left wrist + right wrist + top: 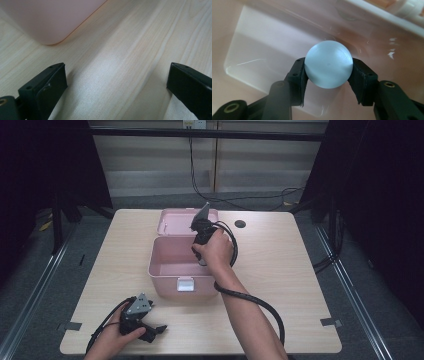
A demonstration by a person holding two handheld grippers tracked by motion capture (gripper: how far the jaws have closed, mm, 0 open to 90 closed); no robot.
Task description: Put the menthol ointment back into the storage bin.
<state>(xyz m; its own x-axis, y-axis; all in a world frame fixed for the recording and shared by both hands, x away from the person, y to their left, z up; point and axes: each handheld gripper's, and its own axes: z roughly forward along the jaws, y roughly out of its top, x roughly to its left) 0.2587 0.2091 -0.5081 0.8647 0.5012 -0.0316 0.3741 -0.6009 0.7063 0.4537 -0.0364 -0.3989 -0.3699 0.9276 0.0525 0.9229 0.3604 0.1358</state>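
Observation:
A pale blue ball (328, 64) sits squeezed between the two black jaws of my right gripper (328, 68), which is shut on it and points down into the open pink box (262, 45). From above, that right gripper (202, 251) hangs over the right side of the pink box (165, 270), with the hand covering the ball. The box lid (175, 221) stands tipped back behind it. My left gripper (159, 330) rests on the table near the front left edge, open, with bare wood between its jaws. In the left gripper view a rounded corner of the pink box (50, 22) lies ahead of it.
The light wooden table (280, 270) has a dark round hole (240, 224) at its back right. A black cable (260, 305) trails from the right gripper along the forearm. Tape marks sit at the front corners of the table.

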